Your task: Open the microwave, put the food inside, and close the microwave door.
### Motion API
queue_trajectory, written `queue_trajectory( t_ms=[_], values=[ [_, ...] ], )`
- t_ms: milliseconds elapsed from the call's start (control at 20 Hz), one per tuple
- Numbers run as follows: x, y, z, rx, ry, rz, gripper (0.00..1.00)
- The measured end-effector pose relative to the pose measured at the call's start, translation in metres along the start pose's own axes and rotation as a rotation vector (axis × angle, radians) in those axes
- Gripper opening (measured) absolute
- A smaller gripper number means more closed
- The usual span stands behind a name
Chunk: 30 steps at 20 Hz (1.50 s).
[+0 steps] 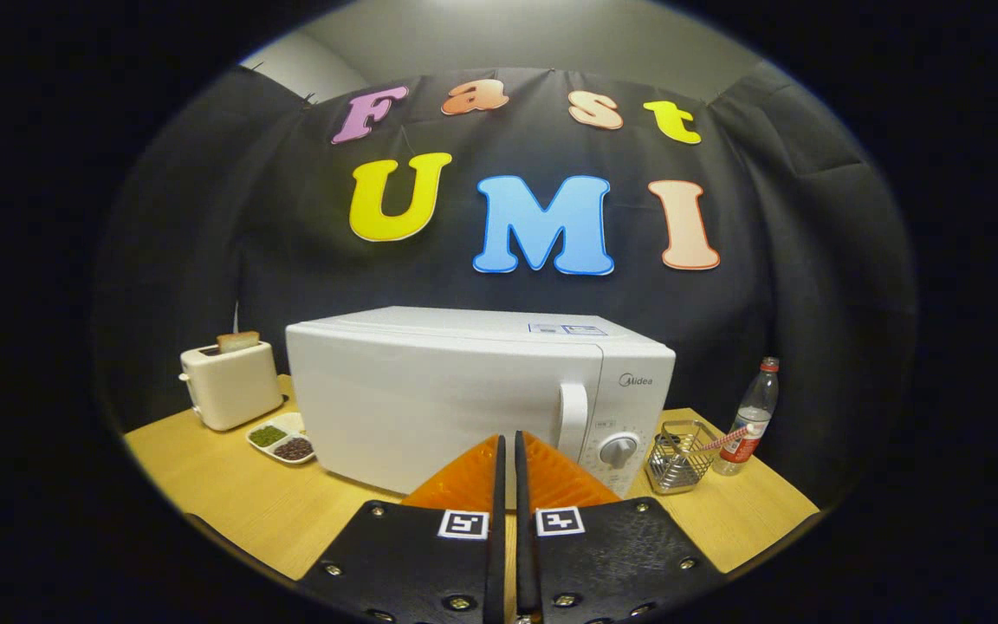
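The microwave (464,394) is seen standing on the worktop (230,498) with its door shut, and it is taken here as the landmark. The hand-held gripper (507,451) is held in front of it, its fingers brought together with only a thin slit between them and nothing clamped. The door handle (574,420) is found just ahead of the fingertips and slightly to their right, beside the control dial (618,449). Its long axis runs upright, so it is judged that the fingers would have to be spread and moved a little right before the handle can be hooked or gripped.

Left of the microwave, a divided dish of food (281,438) is set on the worktop, touching or nearly touching the microwave's lower corner; further left a toaster (230,383) with a slice of bread (238,341) is placed. Right of the microwave a wire basket (679,455) and a bottle (752,416) are stood. The opening step is judged not yet done.
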State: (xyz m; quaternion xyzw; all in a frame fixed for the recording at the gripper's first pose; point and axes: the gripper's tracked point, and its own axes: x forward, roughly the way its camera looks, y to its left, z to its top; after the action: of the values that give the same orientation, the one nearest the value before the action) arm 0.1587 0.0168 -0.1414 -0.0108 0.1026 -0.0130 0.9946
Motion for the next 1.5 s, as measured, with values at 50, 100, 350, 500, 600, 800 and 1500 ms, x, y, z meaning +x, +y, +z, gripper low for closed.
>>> queue_trajectory(
  t_ms=[50,100,350,500,600,800,1500],
  values=[
    [-0.020,-0.003,0.001,0.013,-0.014,0.017,0.06],
    [-0.035,-0.009,0.001,0.004,-0.026,0.018,0.06],
    [-0.098,-0.038,0.013,0.035,-0.072,0.041,0.06],
    [-0.129,-0.066,0.024,0.004,-0.090,0.009,0.06],
    [-0.155,-0.077,0.020,-0.008,-0.099,0.012,0.05],
    [-0.188,-0.087,0.031,0.093,-0.108,0.058,0.06],
    [-0.231,-0.055,0.060,0.072,-0.138,0.058,0.97]
  ],
)
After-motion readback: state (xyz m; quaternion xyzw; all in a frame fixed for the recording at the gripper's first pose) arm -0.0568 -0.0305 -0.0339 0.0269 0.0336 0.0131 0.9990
